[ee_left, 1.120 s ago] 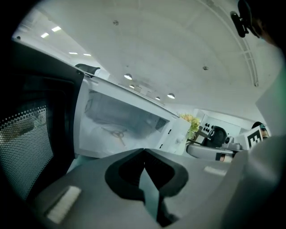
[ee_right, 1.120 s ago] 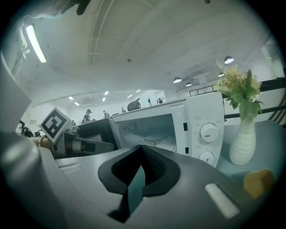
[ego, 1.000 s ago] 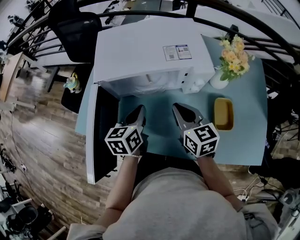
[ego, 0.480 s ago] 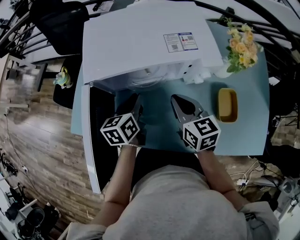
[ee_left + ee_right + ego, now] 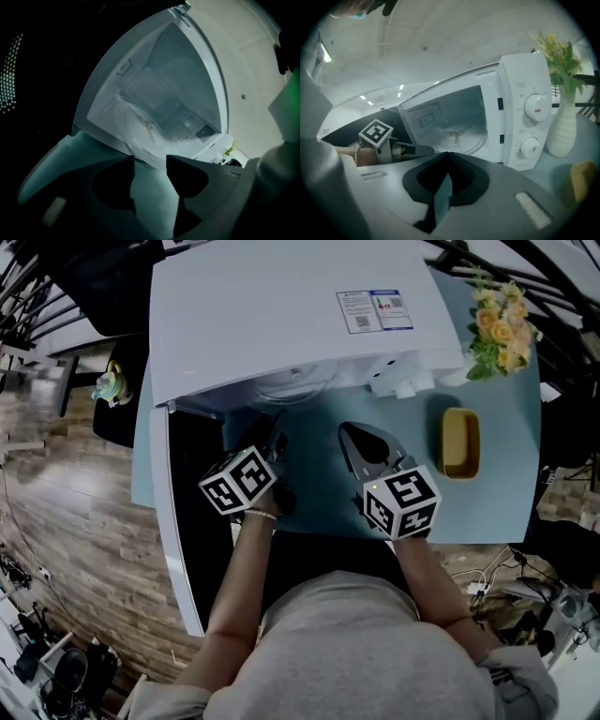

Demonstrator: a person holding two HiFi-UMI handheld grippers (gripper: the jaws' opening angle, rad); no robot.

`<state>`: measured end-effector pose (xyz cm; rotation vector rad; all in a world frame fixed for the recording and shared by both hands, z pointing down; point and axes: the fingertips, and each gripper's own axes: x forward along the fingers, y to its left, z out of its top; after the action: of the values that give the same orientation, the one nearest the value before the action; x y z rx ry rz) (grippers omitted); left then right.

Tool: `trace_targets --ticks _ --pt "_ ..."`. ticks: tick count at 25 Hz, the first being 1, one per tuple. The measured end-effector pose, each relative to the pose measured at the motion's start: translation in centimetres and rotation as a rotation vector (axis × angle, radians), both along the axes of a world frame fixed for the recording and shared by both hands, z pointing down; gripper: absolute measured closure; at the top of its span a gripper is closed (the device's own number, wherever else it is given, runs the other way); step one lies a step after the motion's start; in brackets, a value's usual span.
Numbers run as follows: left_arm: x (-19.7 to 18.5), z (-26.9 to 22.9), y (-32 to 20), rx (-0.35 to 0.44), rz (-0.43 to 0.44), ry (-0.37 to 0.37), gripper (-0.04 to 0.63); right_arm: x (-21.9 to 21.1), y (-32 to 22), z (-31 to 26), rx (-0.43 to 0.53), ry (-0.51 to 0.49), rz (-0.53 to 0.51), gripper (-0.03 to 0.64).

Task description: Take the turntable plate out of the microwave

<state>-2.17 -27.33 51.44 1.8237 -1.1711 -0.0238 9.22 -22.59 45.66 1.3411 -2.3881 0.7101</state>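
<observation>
Overhead look down at a white microwave [image 5: 291,324] standing at the back of a teal tabletop [image 5: 319,493], with its door [image 5: 187,521] swung wide open to the left. Inside the lit cavity, the clear glass turntable plate [image 5: 457,137], lying flat on the oven floor over its three-armed hub, with nothing gripping it. Left claw [image 5: 274,435] held low over the tabletop right at the mouth of the cavity, tilted, pointing inward; jaws parted with a clear gap, only bare tabletop showing between them, and the near rim of the plate just beyond the tips. Right claw [image 5: 356,437] a little further back from the oven, near the middle of the tabletop, also aimed at the opening; jaws pressed together at the tips, nothing pinched between them. Black-and-white marker cube [image 5: 237,481] on the left claw and a matching cube [image 5: 401,502] on the right, both close to the front edge of the tabletop. Two round knobs [image 5: 536,107], one above the other, on the control panel at the right side of the microwave front. Just beside that side, a white vase [image 5: 562,126] of yellow flowers. In front of the vase and well to the right of the right claw, a small yellow rectangular dish [image 5: 459,442] flat on the tabletop. To the left, wooden floor [image 5: 84,521] below the open door.
</observation>
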Motion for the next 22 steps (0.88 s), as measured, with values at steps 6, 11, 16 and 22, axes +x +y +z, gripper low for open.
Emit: trace_targets --ticks 6,11,16,22 --pt "-0.5 1.0 -1.2 -0.022 -0.044 0.039 0.394 0.0 -0.3 0.7 -0.022 -0.021 0.029 0.603" --pt "-0.6 1.4 -1.8 -0.044 -0.082 0.120 0.394 0.1 -0.1 1.4 -0.040 -0.013 0.030 0.603" --pt "-0.1 1.3 -2.5 -0.053 -0.103 0.234 0.441 0.3 -0.2 1.6 -0.046 -0.014 0.038 0.603" --pt "-0.3 1.6 -2.6 -0.046 -0.115 0.221 0.483 0.4 -0.4 1.7 -0.048 -0.022 0.048 0.603"
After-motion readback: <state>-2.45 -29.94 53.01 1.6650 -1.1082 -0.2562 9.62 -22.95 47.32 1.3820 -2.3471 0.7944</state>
